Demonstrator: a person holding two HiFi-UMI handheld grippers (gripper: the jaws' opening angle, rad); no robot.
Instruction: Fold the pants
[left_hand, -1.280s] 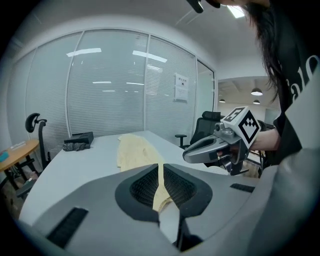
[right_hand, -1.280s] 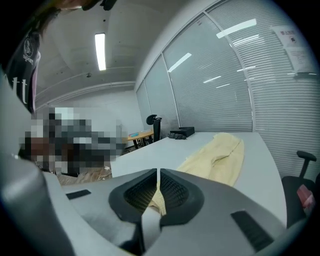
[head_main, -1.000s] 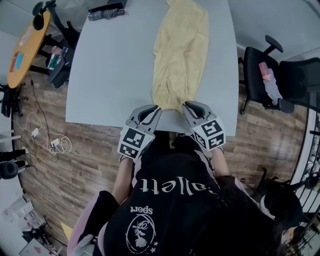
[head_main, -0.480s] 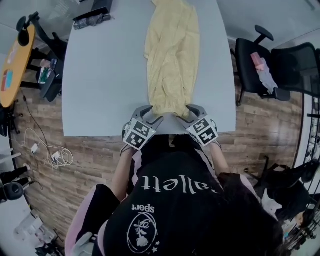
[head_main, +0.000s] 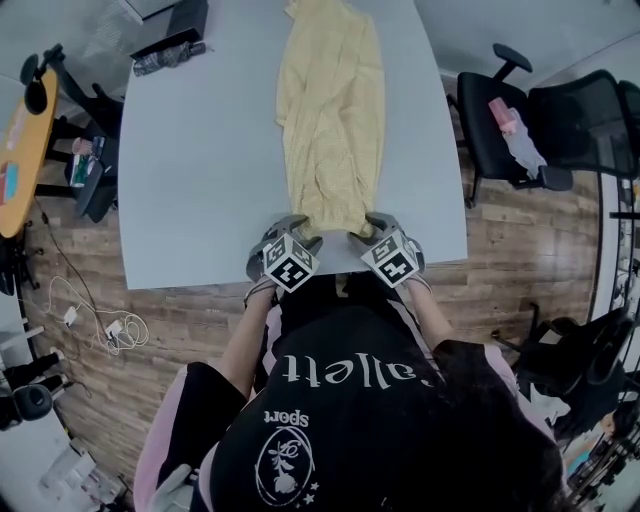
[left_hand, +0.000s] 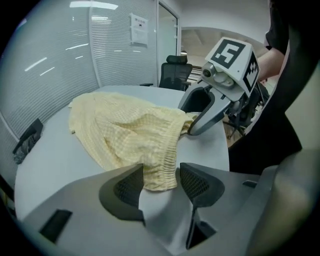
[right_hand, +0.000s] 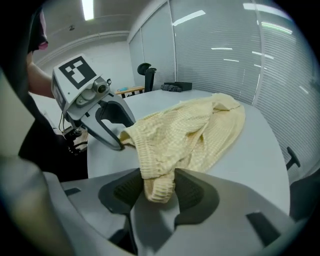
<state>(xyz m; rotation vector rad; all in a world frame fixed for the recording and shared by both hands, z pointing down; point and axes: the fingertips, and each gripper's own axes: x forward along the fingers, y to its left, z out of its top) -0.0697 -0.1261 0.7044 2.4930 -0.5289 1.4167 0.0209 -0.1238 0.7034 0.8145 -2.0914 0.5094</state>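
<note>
Pale-yellow, waffle-textured pants lie lengthwise on the smooth grey table. The ribbed waistband corners sit loose between jaws: left gripper opening, right gripper closing. The black shirt reads "sport".

Pants: waffle-textured cloth (ribbed waistband); table: smooth, matt.

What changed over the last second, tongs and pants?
Both tongs came down to the near edge of the table and released the waistband: left tongs opening, right tongs closing, cloth loose between both pairs of jaws. The pants stayed laid lengthwise on the table.
</note>
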